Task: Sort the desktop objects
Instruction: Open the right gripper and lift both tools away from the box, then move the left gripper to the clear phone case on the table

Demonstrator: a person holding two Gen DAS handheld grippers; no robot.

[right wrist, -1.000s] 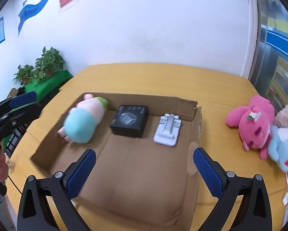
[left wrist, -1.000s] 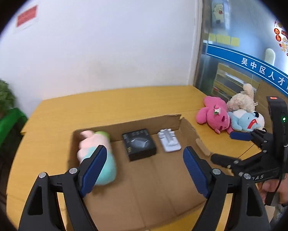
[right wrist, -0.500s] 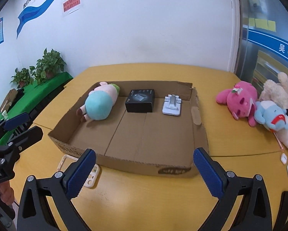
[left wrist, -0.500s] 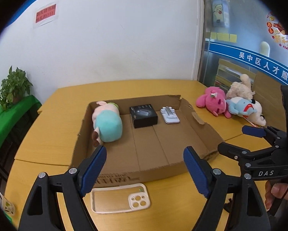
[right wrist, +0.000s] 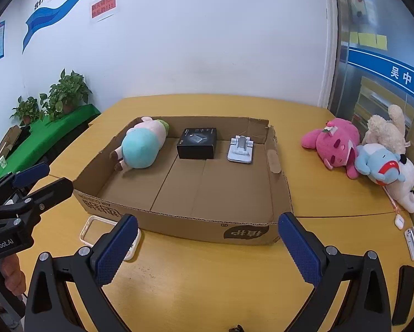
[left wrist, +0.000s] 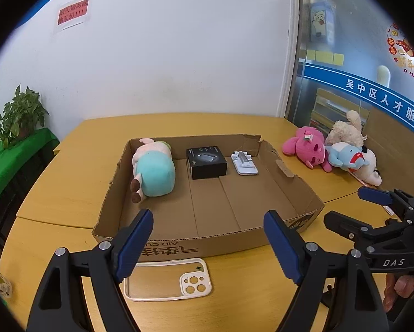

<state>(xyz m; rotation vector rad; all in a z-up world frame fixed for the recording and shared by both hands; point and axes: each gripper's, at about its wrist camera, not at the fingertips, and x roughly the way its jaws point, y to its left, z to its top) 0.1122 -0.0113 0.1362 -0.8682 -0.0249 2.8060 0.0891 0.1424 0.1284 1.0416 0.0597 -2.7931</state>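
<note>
Our left gripper (left wrist: 208, 242) hangs with its blue-padded fingers spread wide and nothing between them, above the near edge of the yellow table (left wrist: 242, 290). Just beyond its fingertips we see a white phone case (left wrist: 168, 279) lying flat on the table, close against the near wall of the cardboard box (left wrist: 207, 244).

Moving rightward into the box, along its far wall we find three things in a row: a plush with a teal body and pink head (left wrist: 153, 166) lying on its side at the left, a black box (left wrist: 206, 161) in the middle, and a white phone stand (left wrist: 244, 162) to the right of it. They sit near each other but apart. The front half of the box floor is bare cardboard.

Further right, outside the box on the table, we see a pink plush (left wrist: 306, 150), a light blue plush (left wrist: 348, 159) touching it, and a cream plush (left wrist: 345, 131) behind both.

Our right gripper (right wrist: 207, 246) likewise stands wide open and holds nothing, hovering over the table in front of the box's near right corner. At the far right table edge, seen from the right wrist, lie a small white earbud case (right wrist: 399, 222) and a flat white item (right wrist: 411, 239) we cannot identify.
</note>
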